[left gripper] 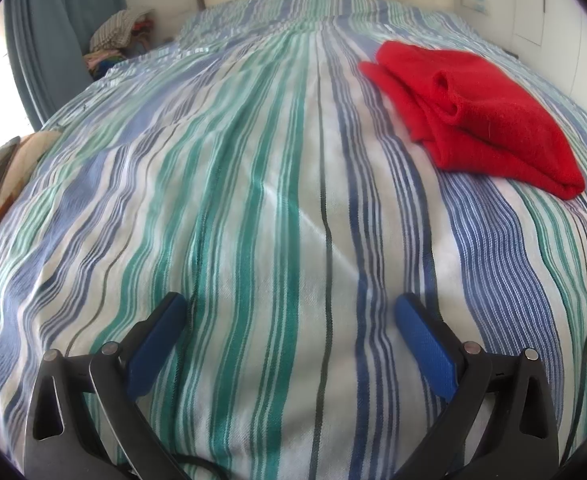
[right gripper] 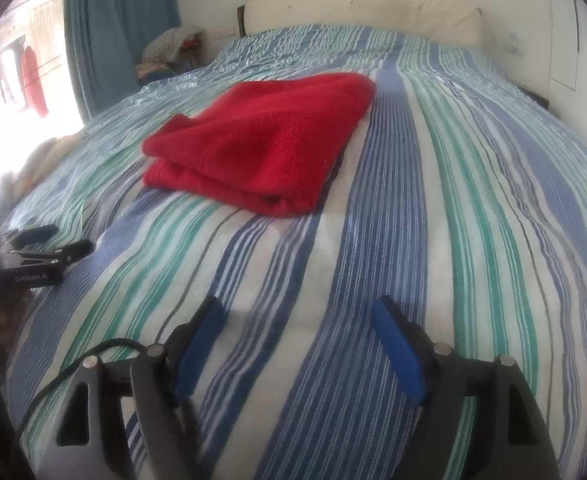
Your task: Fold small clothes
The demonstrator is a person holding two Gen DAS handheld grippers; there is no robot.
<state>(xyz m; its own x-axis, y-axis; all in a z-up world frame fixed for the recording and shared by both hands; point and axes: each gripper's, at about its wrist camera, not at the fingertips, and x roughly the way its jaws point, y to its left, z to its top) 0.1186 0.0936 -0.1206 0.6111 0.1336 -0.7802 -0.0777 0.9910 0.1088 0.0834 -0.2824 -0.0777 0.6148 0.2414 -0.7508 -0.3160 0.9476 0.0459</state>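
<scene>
A red knitted garment (left gripper: 477,116) lies folded in a thick stack on the striped bedspread (left gripper: 253,200), to the upper right in the left wrist view. My left gripper (left gripper: 289,308) stands open over bare bedspread, well short of the garment, nothing between its blue pads. In the right wrist view the same red garment (right gripper: 265,144) lies ahead and slightly left. My right gripper (right gripper: 297,312) is open above the bedspread (right gripper: 433,220), apart from the garment, empty. The left gripper (right gripper: 59,242) shows at the left edge of that view.
A cream headboard (right gripper: 365,8) and white wall close the far end of the bed. A pile of clothes (left gripper: 117,40) sits by a blue curtain (right gripper: 117,24) at the far left. A patterned cushion (left gripper: 1,176) lies at the left bed edge. Black cables (right gripper: 73,364) trail near the grippers.
</scene>
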